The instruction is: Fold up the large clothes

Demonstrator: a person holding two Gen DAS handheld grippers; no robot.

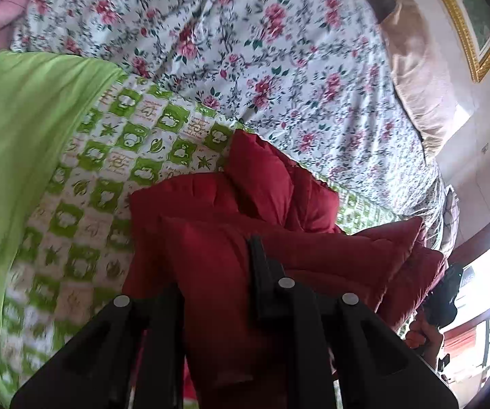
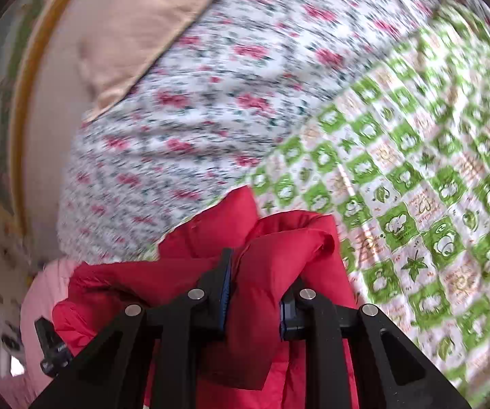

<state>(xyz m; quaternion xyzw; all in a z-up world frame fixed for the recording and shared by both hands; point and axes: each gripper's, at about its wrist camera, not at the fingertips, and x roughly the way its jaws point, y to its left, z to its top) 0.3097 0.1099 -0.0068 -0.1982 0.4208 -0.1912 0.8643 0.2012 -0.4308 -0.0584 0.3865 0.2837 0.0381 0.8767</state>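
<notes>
The bed (image 1: 279, 51) filled the left wrist view, under a floral sheet with a green-checked quilt (image 1: 115, 156) laid over it and a pillow (image 1: 415, 78) by the wall. My left gripper (image 1: 217, 272) pointed steeply down, its jaws narrow and clamped on a thick fold of the red padded jacket (image 1: 238, 204), which hung bunched above the quilt. At the right edge, a hand (image 1: 425, 337) held the other tool.

In the right wrist view, my right gripper (image 2: 255, 293) tilted less steeply, pinching another fold of the jacket (image 2: 279, 248). I judged both holds should stay level and taut, so the padded cloth would land flat on the quilt (image 2: 415, 187).
</notes>
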